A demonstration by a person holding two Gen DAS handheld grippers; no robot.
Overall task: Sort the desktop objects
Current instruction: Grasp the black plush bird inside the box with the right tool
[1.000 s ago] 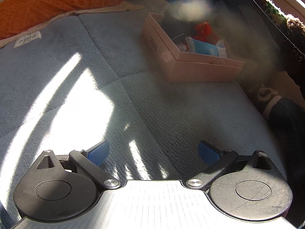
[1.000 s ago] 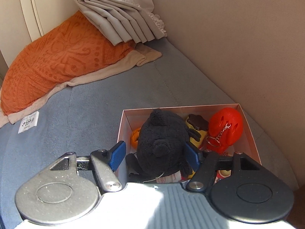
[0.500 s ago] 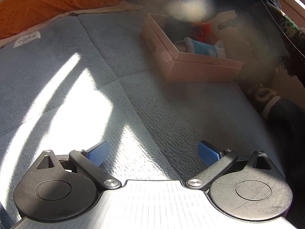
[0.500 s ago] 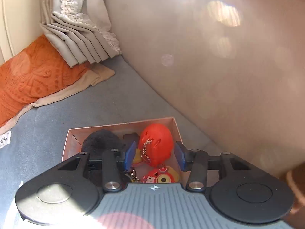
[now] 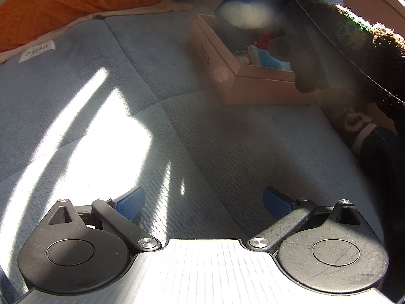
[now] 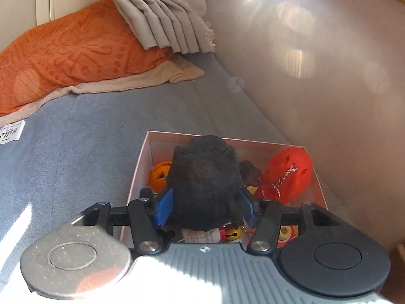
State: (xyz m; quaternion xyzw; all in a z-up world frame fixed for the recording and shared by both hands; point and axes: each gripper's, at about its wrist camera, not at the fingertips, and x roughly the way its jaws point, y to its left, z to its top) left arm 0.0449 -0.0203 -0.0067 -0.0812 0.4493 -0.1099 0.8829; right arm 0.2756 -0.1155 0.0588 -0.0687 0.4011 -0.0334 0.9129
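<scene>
A pink box [image 6: 140,169] stands on the grey cushion by the wall. It holds a black plush toy [image 6: 205,177], a red keyring toy [image 6: 291,167], an orange pumpkin figure [image 6: 159,174] and other small items. My right gripper [image 6: 205,207] hangs over the box. Its blue pads [image 6: 163,209] touch both sides of the plush toy while the jaws are opening. My left gripper [image 5: 202,202] rests low over the sunlit cushion, open, with nothing between its fingers. The same box [image 5: 253,86] lies ahead of it to the right.
An orange pillow [image 6: 68,55] on a beige cloth lies at the back left, with a folded curtain [image 6: 164,17] beside it. A beige wall [image 6: 316,63] runs close along the box's right side. A white label [image 6: 11,134] lies on the grey cushion [image 6: 88,139]. A person's dark fuzzy sleeve [image 5: 354,38] is above the box.
The right gripper rose off the plush toy, hovered near the red toy with narrower jaws, then came back down around the plush toy. The left gripper stayed still.
</scene>
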